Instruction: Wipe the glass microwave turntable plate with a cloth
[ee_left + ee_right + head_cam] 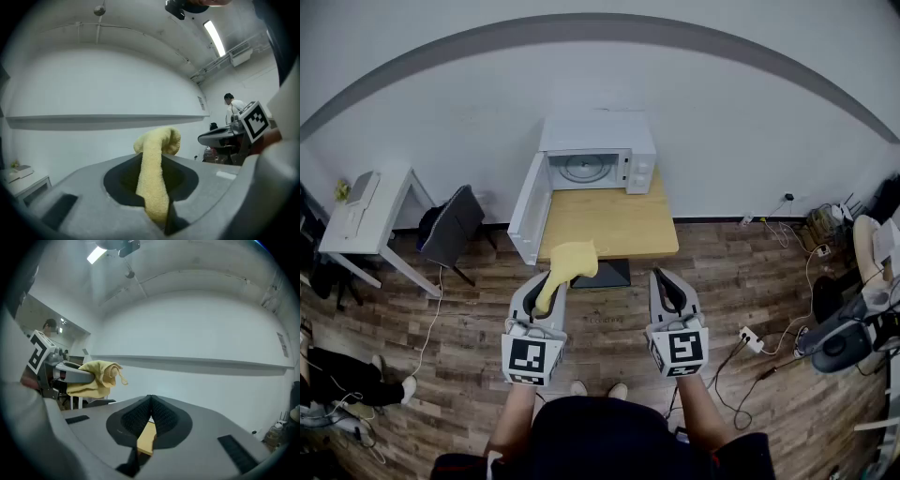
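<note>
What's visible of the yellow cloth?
The yellow cloth looks like soft terry towelling, bunched into a roll. The left tongs are shut on its middle; the free end bulges past their tips and flops over. It hangs in the air before the wooden table, touching only the tongs.

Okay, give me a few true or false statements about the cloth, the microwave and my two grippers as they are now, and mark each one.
1. The left gripper is shut on the yellow cloth. True.
2. The door of the microwave is closed. False: it stands swung open, at the left in the head view.
3. The right gripper holds the glass plate. False: its fingers are together with nothing between them, and the plate sits inside the microwave.
4. The microwave stands on a wooden table. True.
</note>
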Demonstrator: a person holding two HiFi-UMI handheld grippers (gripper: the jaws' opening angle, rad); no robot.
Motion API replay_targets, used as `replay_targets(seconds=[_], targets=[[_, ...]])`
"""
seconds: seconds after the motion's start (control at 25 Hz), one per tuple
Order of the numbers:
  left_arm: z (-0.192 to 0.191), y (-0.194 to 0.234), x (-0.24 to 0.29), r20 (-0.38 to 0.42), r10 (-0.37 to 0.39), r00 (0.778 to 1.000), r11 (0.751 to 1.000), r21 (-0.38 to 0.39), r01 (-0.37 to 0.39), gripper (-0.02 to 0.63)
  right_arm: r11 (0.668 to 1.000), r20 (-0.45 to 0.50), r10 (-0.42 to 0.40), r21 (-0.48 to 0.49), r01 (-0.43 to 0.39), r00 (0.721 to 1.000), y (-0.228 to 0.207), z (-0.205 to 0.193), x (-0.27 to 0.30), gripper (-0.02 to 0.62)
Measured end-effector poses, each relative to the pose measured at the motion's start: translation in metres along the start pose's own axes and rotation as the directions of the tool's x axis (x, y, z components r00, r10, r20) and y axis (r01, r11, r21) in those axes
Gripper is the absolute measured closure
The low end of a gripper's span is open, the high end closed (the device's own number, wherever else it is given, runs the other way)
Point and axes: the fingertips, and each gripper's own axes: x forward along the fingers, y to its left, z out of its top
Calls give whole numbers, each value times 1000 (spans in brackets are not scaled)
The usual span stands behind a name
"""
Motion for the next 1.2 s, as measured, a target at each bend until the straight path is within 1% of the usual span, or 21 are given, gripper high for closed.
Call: replay_targets(seconds=[0.12, 0.32, 0.56, 0.84, 0.96, 1.2], targets=[[-1, 2, 1, -11, 1, 1000, 1000, -11, -1, 545, 1000, -2, 1, 2, -1, 1000, 1, 0, 3, 586], [0, -1, 5, -1, -8, 1000, 1000, 7, 8, 545, 1000, 1, -2, 23, 2, 1000, -1, 0, 4, 586], [-2, -4, 8, -18, 7, 1000, 1000, 1, -7, 545, 999, 16, 7, 37, -8, 1000, -5, 0, 5, 585], [-4, -23, 5, -34, 26, 999, 999, 23, -25, 545, 998, 9, 32, 52, -32, 999, -16, -11, -5, 585], [-9, -33, 0, -50, 43, 998, 999, 16, -42, 545, 997, 7, 56, 46, -56, 998, -18, -17, -15, 586], [-15, -53, -2, -60, 54, 997, 997, 49, -51, 545, 997, -7, 62, 51, -61, 998, -29, -32, -31, 585]])
